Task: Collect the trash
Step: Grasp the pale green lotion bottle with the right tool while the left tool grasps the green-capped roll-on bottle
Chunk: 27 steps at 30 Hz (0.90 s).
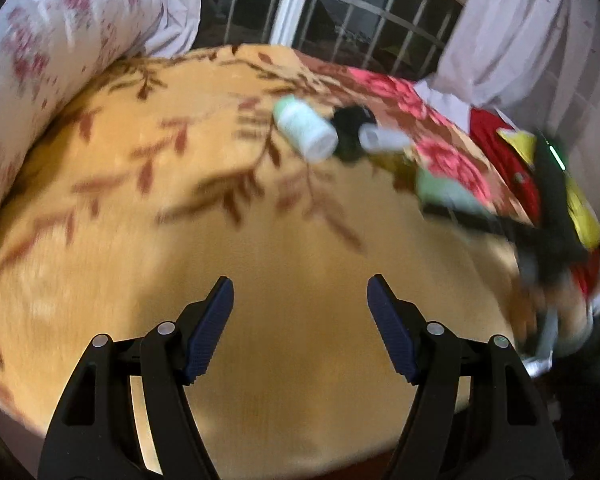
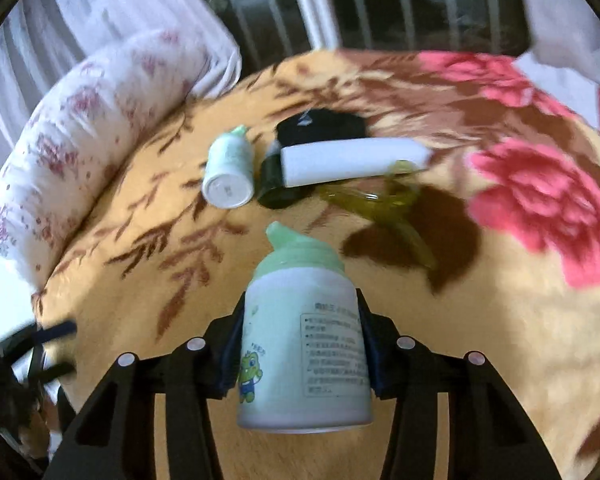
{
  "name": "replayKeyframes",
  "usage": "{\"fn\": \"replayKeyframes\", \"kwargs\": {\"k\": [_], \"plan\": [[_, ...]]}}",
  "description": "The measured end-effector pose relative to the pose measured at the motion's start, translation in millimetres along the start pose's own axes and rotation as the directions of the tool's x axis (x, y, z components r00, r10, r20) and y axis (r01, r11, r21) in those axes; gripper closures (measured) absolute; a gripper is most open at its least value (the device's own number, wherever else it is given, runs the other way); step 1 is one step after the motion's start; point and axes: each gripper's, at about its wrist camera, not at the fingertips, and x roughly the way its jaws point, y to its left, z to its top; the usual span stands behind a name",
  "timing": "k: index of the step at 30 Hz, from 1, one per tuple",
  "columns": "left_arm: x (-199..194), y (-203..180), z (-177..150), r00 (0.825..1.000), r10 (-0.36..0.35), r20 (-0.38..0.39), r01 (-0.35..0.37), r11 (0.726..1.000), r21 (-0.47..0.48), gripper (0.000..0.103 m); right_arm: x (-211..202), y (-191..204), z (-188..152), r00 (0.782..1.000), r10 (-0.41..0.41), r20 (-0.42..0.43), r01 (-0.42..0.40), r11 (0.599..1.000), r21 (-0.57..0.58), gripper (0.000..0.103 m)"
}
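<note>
two tongs: the right gripper [image 2: 300, 344] is pinching a bottle [image 2: 304, 344] low down, so it may be tipping out; the left gripper [image 1: 300, 320] is hanging spread, empty.

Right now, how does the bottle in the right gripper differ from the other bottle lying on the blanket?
The held bottle sits between the right gripper pads, cap pointing away; the lying bottle rests free on the blanket, base toward the camera. The held bottle shows a cartoon label; the lying one's is blurred. Both are white with green caps.

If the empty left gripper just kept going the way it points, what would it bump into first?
Probably only the blanket: nothing lies between the left gripper and it. The white bottle sits farther off, though depth is hard to judge.
</note>
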Motion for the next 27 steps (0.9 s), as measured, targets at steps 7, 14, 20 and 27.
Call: {"fn": "replayKeyframes", "kwargs": {"k": [7, 14, 20, 27], "plan": [[69.4, -5.1, 92.5, 0.999, 0.048, 0.011, -0.046, 0.993, -0.108, 0.035, 6.5, -18.7, -7.0, 0.998, -0.020, 0.058, 0.016, 0.998, 0.061, 0.055], [142.1, 12.2, 146.0, 0.991, 0.050, -0.127, -0.090, 0.939, -0.331, 0.035, 16.5, -33.2, -8.5, 0.997, 0.066, 0.051, -0.072, 0.988, 0.139, 0.055], [178.1, 14.3, 146.1, 0.962, 0.123, -0.245, -0.204, 0.917, -0.342, 0.036, 18.9, -36.0, -9.2, 0.995, 0.088, 0.047, -0.094, 0.985, 0.143, 0.055], [190.8, -15.3, 136.5, 0.920, 0.366, -0.139, -0.374, 0.927, -0.036, 0.052, 21.5, -39.7, -10.5, 0.994, 0.105, 0.031, -0.108, 0.979, 0.170, 0.055]]}}
